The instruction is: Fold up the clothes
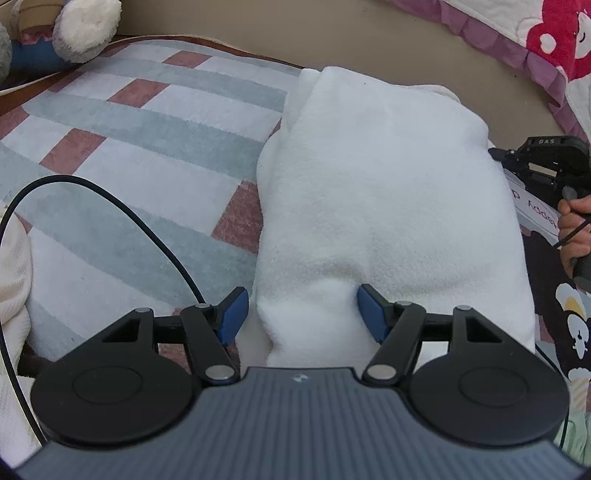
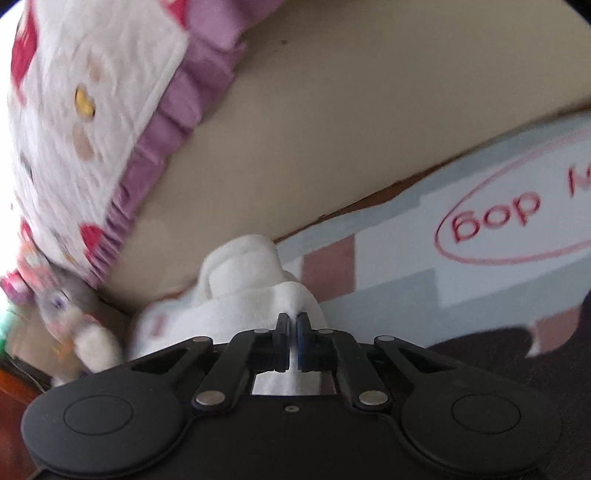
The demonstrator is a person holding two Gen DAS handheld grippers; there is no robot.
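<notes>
Left wrist view, nearest: the left gripper (image 1: 302,314) points down at the near end of a folded white fleece (image 1: 388,206). Its jaws stand apart; the blue pads (image 1: 371,314) flank a bulge of the cloth, the right pad touching it, the left pad just beside its edge, so the fleece is straddled, not pinched. A black cable (image 1: 110,199) loops over the rug (image 1: 147,147) to the left of the gripper. The fleece lies lengthwise on this striped grey, white and pink rug, running away from the camera. At the right edge a hand (image 1: 574,236) holds the right gripper's body beside the fleece. Beyond the rug lies beige floor (image 1: 369,37), with a plush toy (image 1: 85,29) at far left and a frilled quilt (image 1: 546,48) at far right.

Right wrist view, nearest: the right gripper (image 2: 293,325) is closed, its jaws pinching a raised fold of the fleece (image 2: 240,280). Behind it the garment bunches in rolls on the rug (image 2: 406,266), which bears a red oval with lettering (image 2: 498,214). Farther off: floor and the quilt (image 2: 92,110), blurred.
</notes>
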